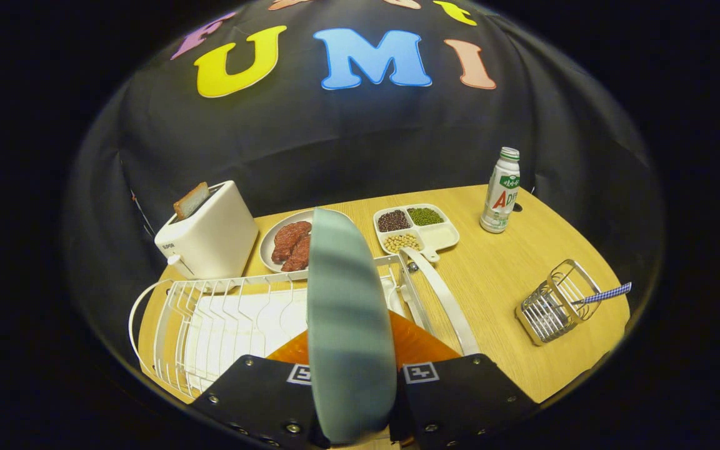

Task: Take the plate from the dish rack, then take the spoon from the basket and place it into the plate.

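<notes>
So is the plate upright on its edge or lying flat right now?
Upright on edge. The plate stands between the claw fingers, which press on both faces, above the dish rack.

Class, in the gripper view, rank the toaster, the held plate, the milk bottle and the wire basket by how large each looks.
1. Plate, though it is nearest the camera, gripped edge-on between the gripper fingers.
2. Toaster.
3. Wire basket.
4. Milk bottle, close to the basket in apparent size, so this order is unsure.

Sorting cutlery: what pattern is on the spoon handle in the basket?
Blue-and-white check on the spoon handle, clearest in the gripper view.
</notes>
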`<control>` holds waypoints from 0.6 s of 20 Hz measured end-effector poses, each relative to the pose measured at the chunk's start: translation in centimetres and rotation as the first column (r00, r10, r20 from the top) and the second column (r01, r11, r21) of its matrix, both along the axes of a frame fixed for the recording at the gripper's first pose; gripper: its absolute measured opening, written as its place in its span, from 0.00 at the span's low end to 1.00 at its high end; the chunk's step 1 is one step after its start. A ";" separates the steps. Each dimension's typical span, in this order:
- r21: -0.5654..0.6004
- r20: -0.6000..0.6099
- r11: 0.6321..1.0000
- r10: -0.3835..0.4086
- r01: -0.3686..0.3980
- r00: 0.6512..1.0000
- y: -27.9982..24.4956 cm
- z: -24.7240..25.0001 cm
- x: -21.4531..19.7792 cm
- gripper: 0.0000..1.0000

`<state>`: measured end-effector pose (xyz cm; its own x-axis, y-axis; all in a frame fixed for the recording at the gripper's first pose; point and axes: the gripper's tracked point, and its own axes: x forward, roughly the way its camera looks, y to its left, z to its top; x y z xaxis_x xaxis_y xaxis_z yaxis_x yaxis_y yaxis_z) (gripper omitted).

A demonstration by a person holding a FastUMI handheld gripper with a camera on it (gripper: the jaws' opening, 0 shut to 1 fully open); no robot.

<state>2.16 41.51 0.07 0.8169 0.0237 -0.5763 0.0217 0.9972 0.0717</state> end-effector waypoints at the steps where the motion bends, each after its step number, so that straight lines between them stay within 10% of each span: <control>1: -0.039 0.005 0.999 -0.003 0.003 1.000 0.2 0.4 0.1 0.36; 12: -0.268 0.142 0.957 -0.072 0.108 0.987 -0.7 8.1 -2.8 0.36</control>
